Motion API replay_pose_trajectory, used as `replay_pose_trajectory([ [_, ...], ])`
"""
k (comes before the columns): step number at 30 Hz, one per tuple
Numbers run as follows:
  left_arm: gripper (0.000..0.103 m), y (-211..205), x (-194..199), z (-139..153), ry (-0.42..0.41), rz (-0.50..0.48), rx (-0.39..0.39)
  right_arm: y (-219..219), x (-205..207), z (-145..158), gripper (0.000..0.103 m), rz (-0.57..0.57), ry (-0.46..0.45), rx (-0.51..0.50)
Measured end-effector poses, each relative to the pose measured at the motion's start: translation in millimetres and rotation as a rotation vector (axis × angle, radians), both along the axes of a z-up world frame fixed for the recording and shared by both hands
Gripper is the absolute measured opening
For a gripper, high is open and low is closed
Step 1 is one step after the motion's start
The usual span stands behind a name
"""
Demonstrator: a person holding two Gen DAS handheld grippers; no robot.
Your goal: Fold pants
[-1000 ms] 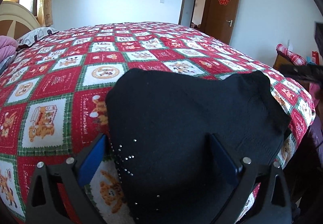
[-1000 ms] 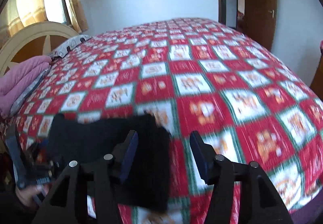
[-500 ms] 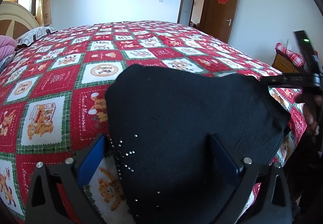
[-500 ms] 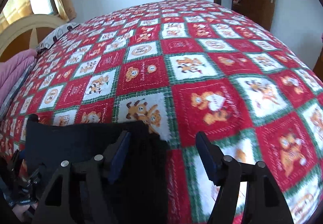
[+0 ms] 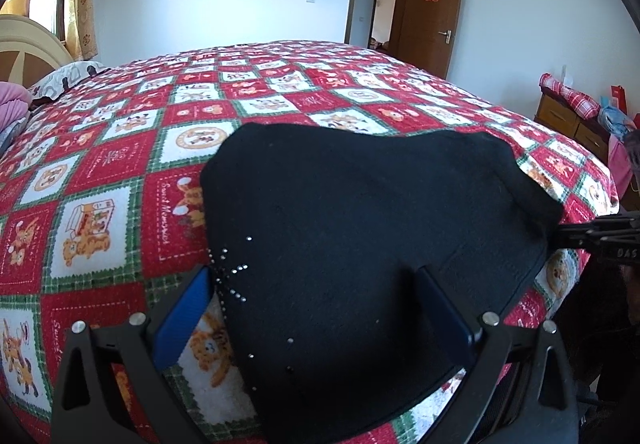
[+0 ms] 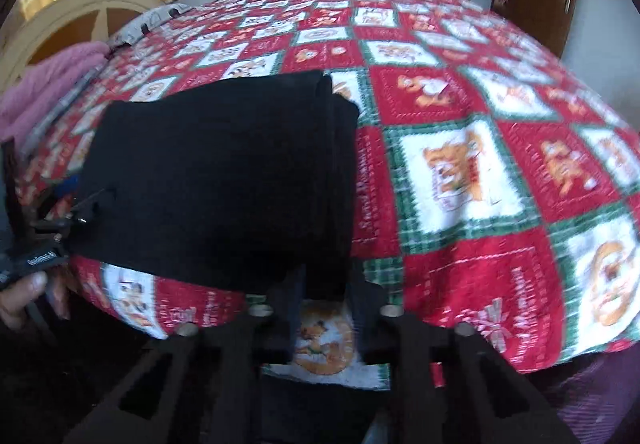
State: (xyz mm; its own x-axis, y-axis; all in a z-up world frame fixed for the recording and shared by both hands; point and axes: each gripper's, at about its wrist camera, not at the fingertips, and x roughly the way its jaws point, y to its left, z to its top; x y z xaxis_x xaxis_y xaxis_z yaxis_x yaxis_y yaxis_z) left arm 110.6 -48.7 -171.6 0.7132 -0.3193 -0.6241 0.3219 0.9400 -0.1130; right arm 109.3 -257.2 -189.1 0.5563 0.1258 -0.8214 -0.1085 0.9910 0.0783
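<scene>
Folded black pants (image 5: pixel 360 212) with small rhinestones lie on the bed's near corner. My left gripper (image 5: pixel 312 272) is open, its blue-padded fingers (image 5: pixel 188 304) standing wide on either side of the pants' near edge. My right gripper (image 6: pixel 326 284) points down at the near right corner of the black pants (image 6: pixel 224 172); its jaws are closing, with the cloth's edge between the narrow tips. In the left wrist view the right gripper (image 5: pixel 596 236) shows at the pants' right corner. In the right wrist view the left gripper (image 6: pixel 40 240) appears at far left, held by a hand (image 6: pixel 24 292).
The bed carries a red, white and green patchwork cover (image 5: pixel 120 172) with bear prints. A cream headboard (image 6: pixel 80 20) and pink bedding (image 6: pixel 52 84) lie at the left. A brown door (image 5: pixel 432 12) stands open at the back, with a wooden cabinet (image 5: pixel 568 120) to the right.
The right gripper dropped toward the pants' near right corner and its jaws narrowed from wide apart to nearly together on the cloth edge. The left gripper and the pants stayed put.
</scene>
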Motion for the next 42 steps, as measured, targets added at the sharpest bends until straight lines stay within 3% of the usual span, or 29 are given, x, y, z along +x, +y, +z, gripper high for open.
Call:
replay_pose_trajectory([
  [4,0.102,6,-1,1,-0.006,0.017,-0.018,1,-10,19,0.011,0.023,-0.052,0.054],
  [7,0.102,7,1,-1,0.002,0.018,-0.021,3,-13,22,0.014,0.026,-0.049,0.039],
  [8,0.102,7,1,-1,0.004,0.018,-0.023,2,-13,22,0.02,0.021,-0.046,0.036],
  [9,0.102,7,1,-1,0.004,0.018,-0.023,1,-12,21,0.04,0.013,-0.043,0.041],
  [11,0.102,8,1,-1,0.0,0.022,-0.024,-4,-14,24,0.061,-0.007,-0.052,0.054],
  [15,0.102,10,1,-3,0.006,0.029,-0.037,-8,-20,36,0.061,-0.026,-0.116,0.053],
  [17,0.102,10,2,-3,0.006,0.029,-0.037,-6,-17,38,0.057,-0.01,-0.142,0.081],
  [21,0.102,10,2,-4,0.007,0.029,-0.035,-1,1,20,0.024,0.012,-0.112,0.106],
  [24,0.103,12,3,-4,0.01,0.033,-0.046,-5,5,12,0.011,0.005,-0.078,0.102],
  [26,0.102,13,4,-5,0.016,0.035,-0.056,-12,-1,19,0.009,0.012,-0.071,0.151],
  [30,0.102,13,3,-6,0.013,0.035,-0.054,-8,-14,27,0.009,0.031,-0.07,0.138],
  [33,0.102,13,2,-6,0.01,0.03,-0.055,-9,-4,3,0.01,0.005,-0.019,0.095],
  [35,0.103,14,1,-5,-0.004,0.032,-0.048,-13,-2,-4,0.011,0.004,-0.013,0.118],
  [37,0.103,16,3,-5,-0.006,0.038,-0.055,-19,-4,4,0.02,0.004,-0.034,0.163],
  [39,0.103,19,5,-4,-0.007,0.045,-0.062,-24,-4,12,0.052,-0.008,-0.049,0.163],
  [42,0.103,21,8,-5,-0.003,0.049,-0.069,-33,-2,14,0.056,-0.041,-0.067,0.192],
])
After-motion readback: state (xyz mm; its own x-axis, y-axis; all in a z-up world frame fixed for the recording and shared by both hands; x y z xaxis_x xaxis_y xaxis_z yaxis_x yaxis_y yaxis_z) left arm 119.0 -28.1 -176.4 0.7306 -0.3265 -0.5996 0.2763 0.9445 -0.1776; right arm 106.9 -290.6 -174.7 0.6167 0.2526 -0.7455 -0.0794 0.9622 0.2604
